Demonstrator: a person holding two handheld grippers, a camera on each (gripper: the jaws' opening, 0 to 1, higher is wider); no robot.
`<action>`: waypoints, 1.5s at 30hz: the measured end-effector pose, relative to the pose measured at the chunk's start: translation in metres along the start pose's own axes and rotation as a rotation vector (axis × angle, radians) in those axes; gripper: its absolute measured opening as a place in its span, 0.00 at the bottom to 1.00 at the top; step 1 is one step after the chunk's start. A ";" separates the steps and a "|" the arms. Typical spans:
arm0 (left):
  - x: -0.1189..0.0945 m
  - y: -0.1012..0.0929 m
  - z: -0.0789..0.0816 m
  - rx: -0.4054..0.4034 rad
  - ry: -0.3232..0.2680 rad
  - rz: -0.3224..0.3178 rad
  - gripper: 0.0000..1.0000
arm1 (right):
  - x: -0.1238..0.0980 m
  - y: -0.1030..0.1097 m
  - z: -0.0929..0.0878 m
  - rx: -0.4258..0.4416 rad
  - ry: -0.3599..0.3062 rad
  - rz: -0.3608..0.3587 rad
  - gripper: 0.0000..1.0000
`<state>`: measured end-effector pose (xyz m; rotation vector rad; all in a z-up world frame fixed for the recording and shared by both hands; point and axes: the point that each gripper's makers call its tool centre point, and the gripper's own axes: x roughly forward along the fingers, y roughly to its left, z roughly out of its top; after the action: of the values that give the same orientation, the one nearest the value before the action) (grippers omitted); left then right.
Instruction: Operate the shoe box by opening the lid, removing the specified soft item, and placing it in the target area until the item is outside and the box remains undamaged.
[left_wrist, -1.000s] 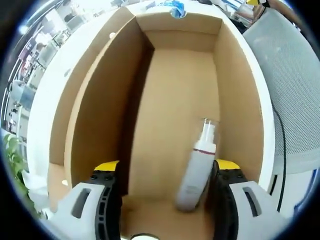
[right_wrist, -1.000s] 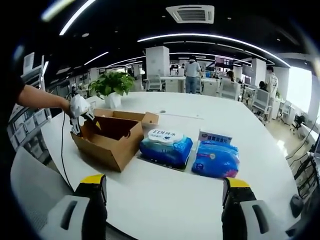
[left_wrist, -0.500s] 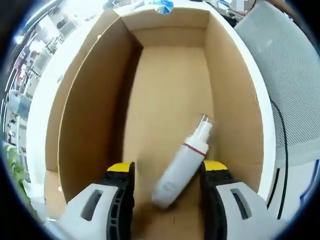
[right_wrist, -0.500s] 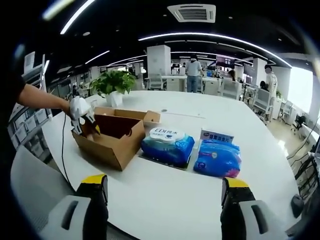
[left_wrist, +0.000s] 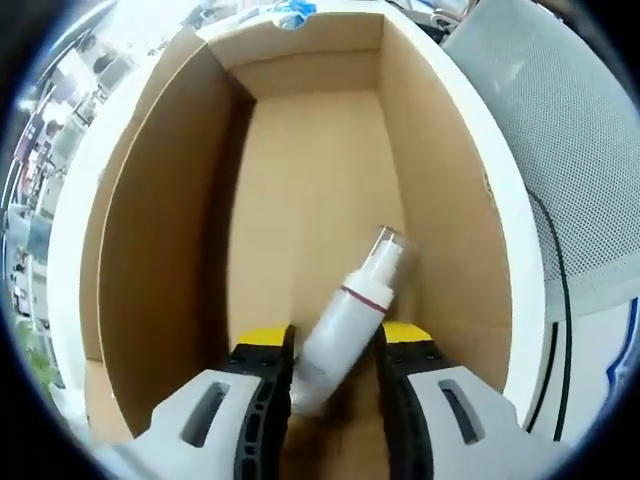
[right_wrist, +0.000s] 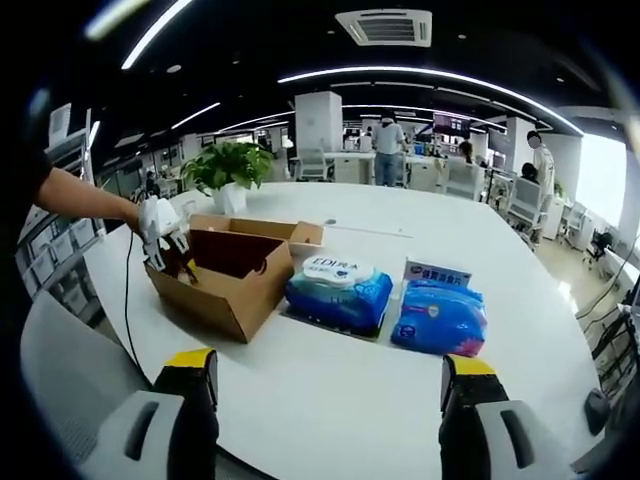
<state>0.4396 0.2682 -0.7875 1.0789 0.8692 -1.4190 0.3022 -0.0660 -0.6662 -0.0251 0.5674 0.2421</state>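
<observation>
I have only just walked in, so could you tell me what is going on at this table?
A person is working with two handheld claws at a white table. The left claw reaches down into the open cardboard box, its jaws close on either side of a white spray bottle lying on the box floor; a firm grip cannot be confirmed. The right claw hangs open above the table, away from the box. Two blue soft packs lie beside the box, and a potted plant stands behind it.
</observation>
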 end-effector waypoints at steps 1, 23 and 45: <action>0.000 0.000 0.000 0.001 0.001 -0.003 0.31 | 0.000 0.000 0.000 -0.002 0.003 0.001 0.92; 0.000 -0.002 0.001 0.018 0.063 0.006 0.22 | -0.006 0.004 0.006 0.053 -0.044 0.025 0.87; -0.026 0.008 0.013 -0.075 0.034 0.126 0.20 | -0.009 0.017 0.016 0.061 -0.052 0.080 0.80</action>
<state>0.4452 0.2633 -0.7588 1.0845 0.8567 -1.2575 0.2996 -0.0502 -0.6470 0.0631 0.5247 0.3024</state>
